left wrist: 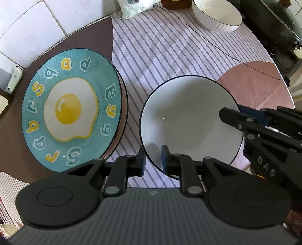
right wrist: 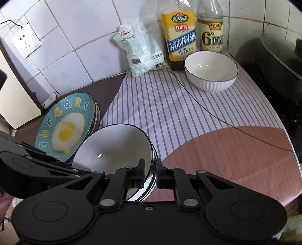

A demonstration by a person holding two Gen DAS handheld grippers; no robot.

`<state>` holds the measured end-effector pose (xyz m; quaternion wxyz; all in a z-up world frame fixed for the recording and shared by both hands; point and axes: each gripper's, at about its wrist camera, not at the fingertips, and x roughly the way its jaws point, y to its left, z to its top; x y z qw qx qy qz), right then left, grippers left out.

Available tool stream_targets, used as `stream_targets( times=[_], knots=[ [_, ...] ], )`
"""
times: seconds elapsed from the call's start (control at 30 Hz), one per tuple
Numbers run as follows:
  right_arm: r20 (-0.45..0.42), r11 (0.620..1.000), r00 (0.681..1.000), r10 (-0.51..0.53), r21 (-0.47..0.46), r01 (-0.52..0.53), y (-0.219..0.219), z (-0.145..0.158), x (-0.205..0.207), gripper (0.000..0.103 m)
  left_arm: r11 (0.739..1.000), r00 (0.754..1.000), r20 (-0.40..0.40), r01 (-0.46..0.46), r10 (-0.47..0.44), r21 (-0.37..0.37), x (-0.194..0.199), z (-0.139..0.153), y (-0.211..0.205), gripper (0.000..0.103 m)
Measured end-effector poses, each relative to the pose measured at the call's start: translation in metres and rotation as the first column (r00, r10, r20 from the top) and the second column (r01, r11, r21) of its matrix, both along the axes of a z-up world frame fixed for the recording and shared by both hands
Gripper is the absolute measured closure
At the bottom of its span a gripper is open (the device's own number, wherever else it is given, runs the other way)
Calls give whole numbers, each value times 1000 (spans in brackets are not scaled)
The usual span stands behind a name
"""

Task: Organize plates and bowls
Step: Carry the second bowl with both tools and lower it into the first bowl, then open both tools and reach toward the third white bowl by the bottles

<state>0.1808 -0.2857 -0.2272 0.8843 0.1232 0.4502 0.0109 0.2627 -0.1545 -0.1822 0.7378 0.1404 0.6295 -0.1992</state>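
A white bowl with a dark rim [left wrist: 190, 120] sits tilted on the striped cloth; in the right wrist view [right wrist: 113, 147] it seems to rest on other bowls. My left gripper [left wrist: 153, 160] straddles its near rim, jaws a little apart. My right gripper [right wrist: 150, 173] is shut on the bowl's right rim; it shows in the left wrist view [left wrist: 234, 115]. A teal fried-egg plate [left wrist: 71, 111] tops a plate stack at the left [right wrist: 64, 128]. A second white ribbed bowl [right wrist: 211, 70] stands far back [left wrist: 217, 17].
Two sauce bottles [right wrist: 179, 32], [right wrist: 211, 28] and a white bag [right wrist: 139, 49] stand against the tiled wall. A thin black cable [right wrist: 207, 111] crosses the cloth. A dark pot [right wrist: 279, 62] sits at the right. A wall socket [right wrist: 26, 41] is at the left.
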Motion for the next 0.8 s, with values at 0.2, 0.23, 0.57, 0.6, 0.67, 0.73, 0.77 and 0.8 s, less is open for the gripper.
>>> stream_targets(
  times=[0.2, 0.23, 0.57, 0.6, 0.67, 0.73, 0.77, 0.8],
  knots=[
    [0, 1000, 1000, 9, 8, -9, -3, 1, 3, 86, 1000, 1000, -21, 2, -2, 1, 4, 1, -1, 82],
    [6, 1000, 1000, 18, 4, -18, -3, 4, 3, 86, 1000, 1000, -25, -1, 1, -8, 5, 4, 0, 80],
    [188, 996, 981, 42, 69, -55, -22, 44, -13, 67, 976, 986, -15, -166, 165, -142, 20, 55, 21, 74],
    [203, 996, 978, 52, 65, -67, -25, 48, -14, 67, 972, 984, -11, -177, 178, -155, 21, 62, 22, 74],
    [235, 995, 969, 72, 53, -86, -32, 58, -17, 66, 964, 981, -8, -192, 194, -183, 23, 76, 21, 74],
    [259, 994, 962, 84, 43, -98, -42, 67, -19, 66, 954, 978, -6, -207, 210, -218, 24, 88, 17, 74],
    [272, 994, 958, 93, 32, -106, -47, 72, -20, 66, 949, 976, -5, -215, 220, -232, 26, 93, 14, 74],
    [285, 993, 953, 105, 18, -115, -53, 76, -21, 65, 943, 973, 0, -224, 231, -246, 27, 99, 11, 74]
  ],
)
